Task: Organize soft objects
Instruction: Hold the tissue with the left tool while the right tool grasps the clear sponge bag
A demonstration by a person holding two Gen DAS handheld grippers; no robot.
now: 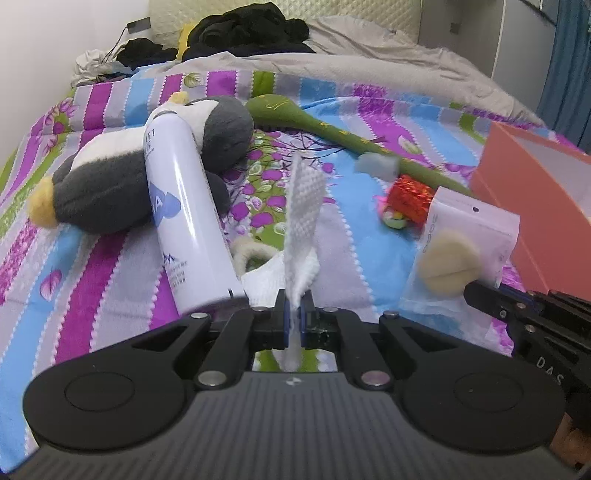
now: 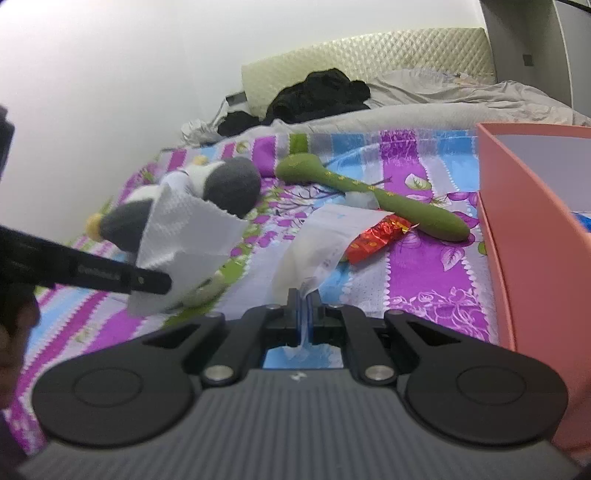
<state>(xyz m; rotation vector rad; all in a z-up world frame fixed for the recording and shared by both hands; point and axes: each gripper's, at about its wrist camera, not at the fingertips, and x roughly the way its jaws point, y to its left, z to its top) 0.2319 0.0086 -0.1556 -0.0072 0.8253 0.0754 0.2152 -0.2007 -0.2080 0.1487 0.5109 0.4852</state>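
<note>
While both tools hang above a bed point(image 1: 110, 295) spread with a purple, blue and green striped cover, the left hand-held gripper point(image 1: 294, 317) is clamped tight on a white textured paper towel point(image 1: 304, 206), which stands up from its blue-padded jaws and trails down beneath them. Seen from the right wrist camera, the same towel point(image 2: 184, 236) hangs in front of a grey-and-white plush penguin point(image 2: 221, 184). The right hand-held gripper point(image 2: 303, 314) is closed on the edge of a clear plastic packet point(image 2: 321, 236); the left wrist view shows that packet point(image 1: 469, 240) holding a round cream-coloured puff. A white spray can point(image 1: 184, 221) lies against the penguin point(image 1: 122, 184). Farther back lie a long green stuffed toy point(image 2: 373, 195) and a shiny red wrapper point(image 2: 376, 236). An open salmon-pink box point(image 2: 535, 229) stands at the right edge of the bed, just beside the packet. Black clothing point(image 1: 251, 29) is heaped near the headboard.
</note>
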